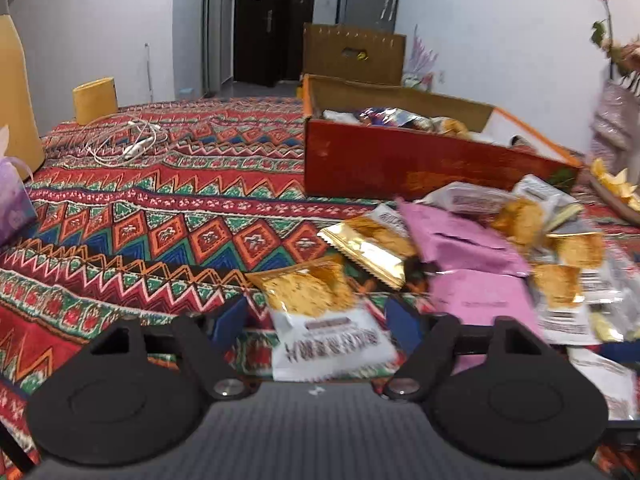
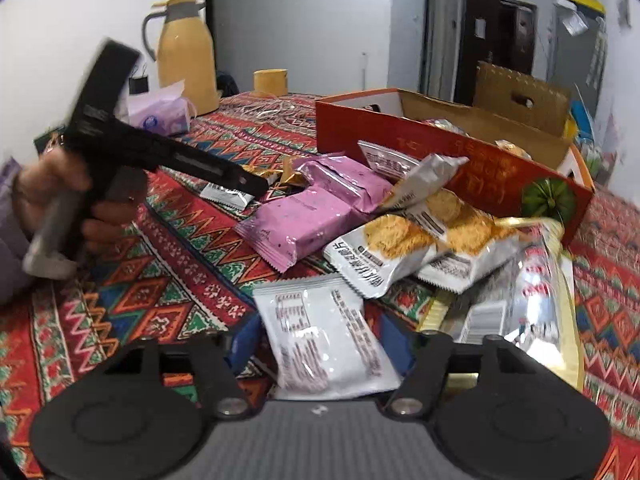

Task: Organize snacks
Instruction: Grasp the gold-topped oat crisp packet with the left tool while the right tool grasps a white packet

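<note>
Left wrist view: a cracker packet (image 1: 320,312) is seen lying on the patterned cloth (image 1: 160,216) of the bench, between the spread fingers of the left tongs (image 1: 316,316), which are released and grasp nothing. Beyond it a loose heap of snacks (image 1: 480,248) is spread, pink packets (image 1: 460,240) among them, just in front of the red box (image 1: 420,164), where a few snacks are already stowed. In the right wrist view a white packet (image 2: 324,336) is framed, back upward, by the right tongs (image 2: 316,344), likewise released. The step in hand is judged to be picking up. Next, the jaws must be closed on a packet, which must then be carried to the box.
</note>
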Demonstrator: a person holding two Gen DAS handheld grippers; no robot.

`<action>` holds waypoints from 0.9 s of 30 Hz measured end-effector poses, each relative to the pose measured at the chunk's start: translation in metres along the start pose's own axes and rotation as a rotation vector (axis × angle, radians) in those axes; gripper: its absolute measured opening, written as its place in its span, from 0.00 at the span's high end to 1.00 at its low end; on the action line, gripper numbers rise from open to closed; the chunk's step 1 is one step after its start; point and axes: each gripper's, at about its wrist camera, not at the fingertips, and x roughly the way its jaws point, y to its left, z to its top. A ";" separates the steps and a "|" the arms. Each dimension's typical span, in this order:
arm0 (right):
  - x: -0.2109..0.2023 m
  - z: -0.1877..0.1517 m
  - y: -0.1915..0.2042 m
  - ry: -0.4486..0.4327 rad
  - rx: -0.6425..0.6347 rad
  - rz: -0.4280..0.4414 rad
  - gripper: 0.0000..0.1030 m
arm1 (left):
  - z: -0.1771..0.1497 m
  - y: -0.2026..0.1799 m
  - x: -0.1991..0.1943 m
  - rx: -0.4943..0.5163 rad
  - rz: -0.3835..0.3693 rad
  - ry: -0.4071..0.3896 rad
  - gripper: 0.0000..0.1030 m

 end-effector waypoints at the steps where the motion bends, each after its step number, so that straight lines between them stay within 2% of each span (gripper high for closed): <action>1: -0.003 -0.003 0.001 -0.005 0.005 -0.006 0.52 | -0.001 -0.002 0.001 0.023 0.023 -0.012 0.51; 2: -0.007 -0.006 0.003 -0.007 0.018 -0.014 0.53 | -0.002 -0.003 -0.001 0.040 0.022 -0.018 0.54; 3: -0.011 -0.009 0.005 -0.007 0.031 -0.023 0.55 | -0.003 -0.003 -0.004 0.043 0.002 -0.016 0.61; 5: -0.019 -0.015 0.010 -0.010 0.046 -0.040 0.57 | -0.006 -0.001 -0.012 0.020 -0.015 0.001 0.61; 7: -0.028 -0.022 0.016 -0.018 0.067 -0.061 0.60 | -0.014 -0.002 -0.026 0.007 0.001 0.010 0.62; 9: -0.038 -0.028 0.018 -0.025 0.103 -0.082 0.62 | -0.026 -0.004 -0.052 -0.006 0.013 -0.010 0.62; 13: -0.059 -0.044 0.027 -0.029 0.152 -0.112 0.62 | -0.052 -0.009 -0.108 -0.048 -0.037 -0.041 0.62; 16: -0.074 -0.054 0.035 -0.034 0.161 -0.129 0.62 | -0.067 -0.008 -0.140 -0.056 -0.049 -0.052 0.62; 20: -0.097 -0.061 0.045 -0.077 0.166 -0.149 0.62 | -0.079 -0.011 -0.167 -0.040 -0.026 -0.065 0.62; 27: -0.125 -0.069 0.056 -0.140 0.172 -0.173 0.62 | -0.090 -0.020 -0.196 -0.039 -0.034 -0.101 0.61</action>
